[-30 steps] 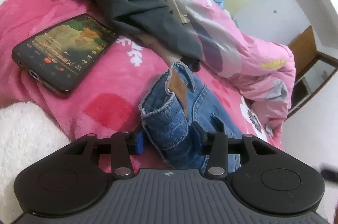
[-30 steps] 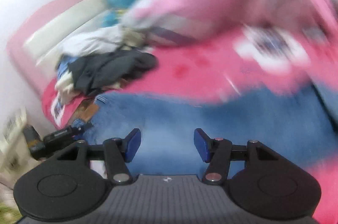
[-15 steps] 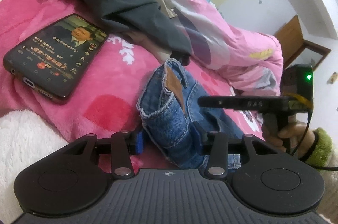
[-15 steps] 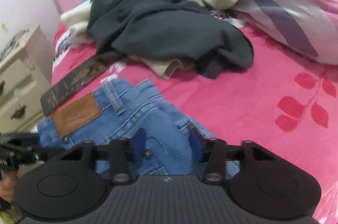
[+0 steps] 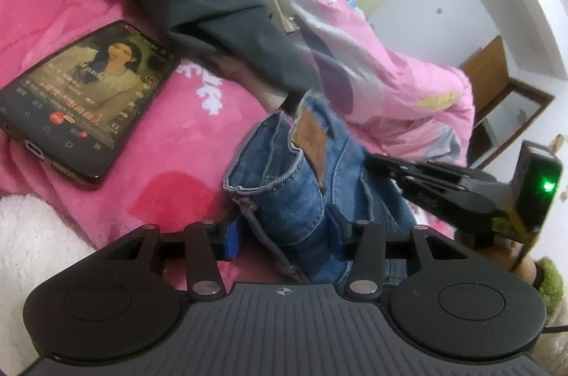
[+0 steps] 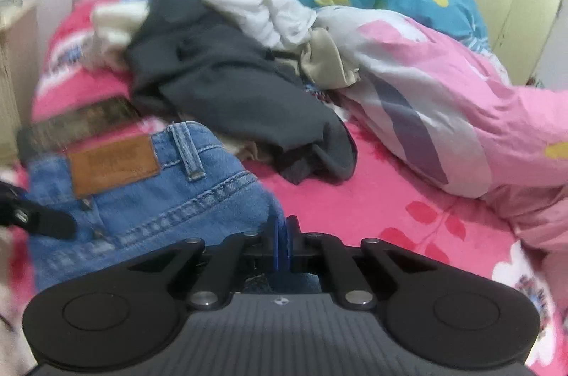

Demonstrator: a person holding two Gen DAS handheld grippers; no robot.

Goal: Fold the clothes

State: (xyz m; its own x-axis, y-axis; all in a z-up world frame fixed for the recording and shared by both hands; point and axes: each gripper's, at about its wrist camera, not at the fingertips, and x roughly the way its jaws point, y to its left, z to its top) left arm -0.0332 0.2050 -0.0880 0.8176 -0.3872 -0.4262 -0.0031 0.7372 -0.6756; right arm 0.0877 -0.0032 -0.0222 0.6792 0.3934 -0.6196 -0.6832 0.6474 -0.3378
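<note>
Up close, the left gripper (image 5: 282, 239) has a bunched fold of the blue jeans (image 5: 284, 198) pinched between its pads, jaws partway closed on the denim. The right gripper (image 6: 283, 243) has just snapped its jaws together at the jeans' edge; pads look pressed flat together, and I can't tell if any fabric is caught. The jeans sit crumpled on the pink floral blanket (image 5: 159, 163), leather patch (image 6: 113, 165) up. Just beyond, a phone (image 5: 85, 99) with its screen lit. Further back, a dark grey garment (image 6: 220, 85) heaped with white clothes (image 6: 241, 0), then a pink duvet (image 6: 454, 99).
</note>
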